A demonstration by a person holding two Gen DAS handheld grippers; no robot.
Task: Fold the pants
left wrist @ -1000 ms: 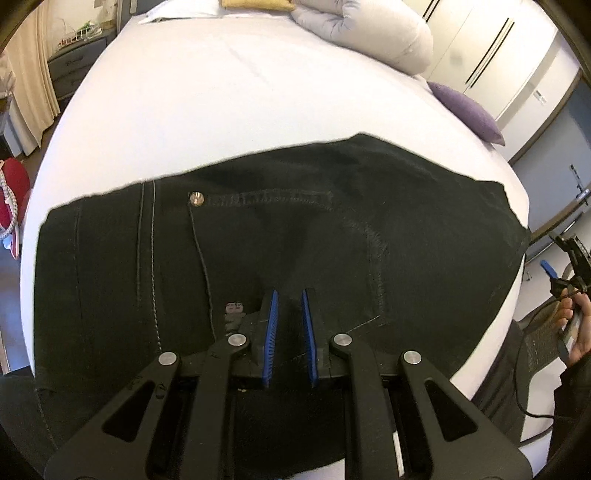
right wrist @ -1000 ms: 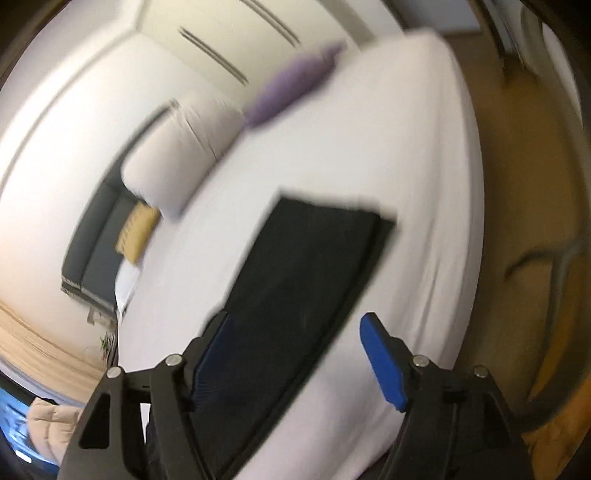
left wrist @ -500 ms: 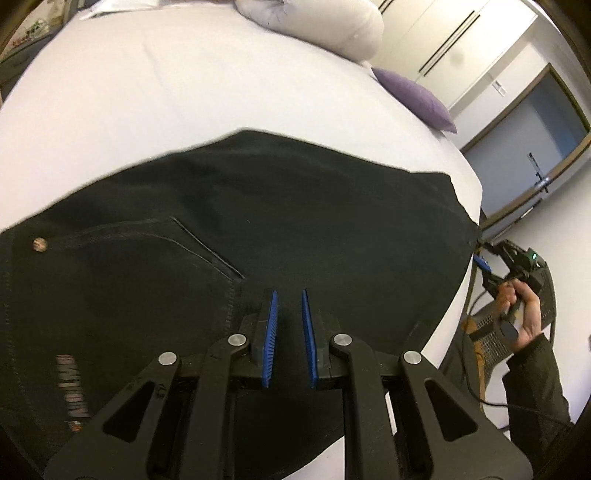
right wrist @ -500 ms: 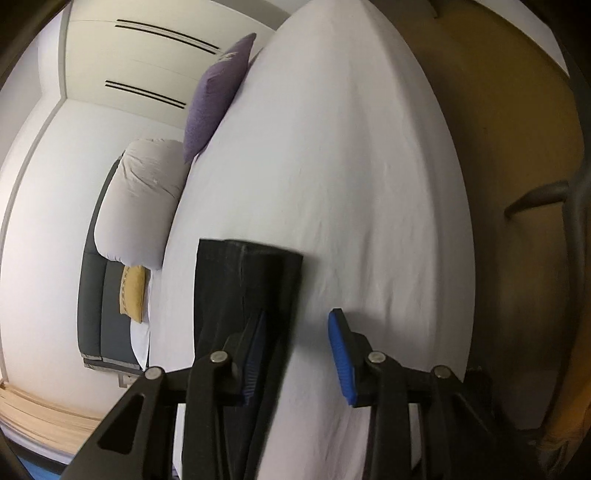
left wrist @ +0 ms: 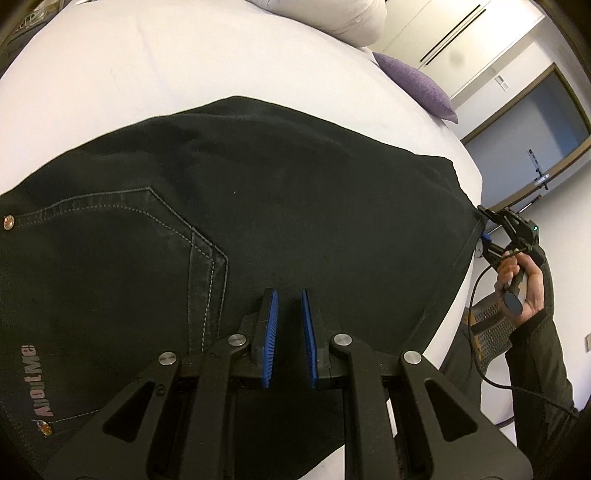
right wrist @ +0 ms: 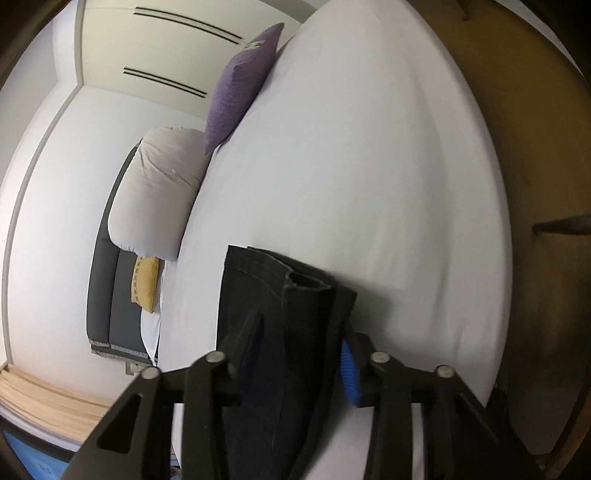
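Observation:
Black jeans lie flat on the white bed, back pocket and waist label at the left. My left gripper hovers over the near edge of the jeans, its blue pads a narrow gap apart with nothing between them. In the left wrist view my right gripper is at the far right hem corner. In the right wrist view the jeans' hem end sits between the right gripper's fingers, which are closing around it; whether they pinch it is unclear.
A purple cushion and a white pillow lie at the head of the bed. A yellow cushion sits by the dark headboard. The bed's right edge drops to a brown floor.
My right gripper moved onto the jeans' hem end and its fingers narrowed around it. My left gripper shifted right along the jeans; the pocket now lies further left.

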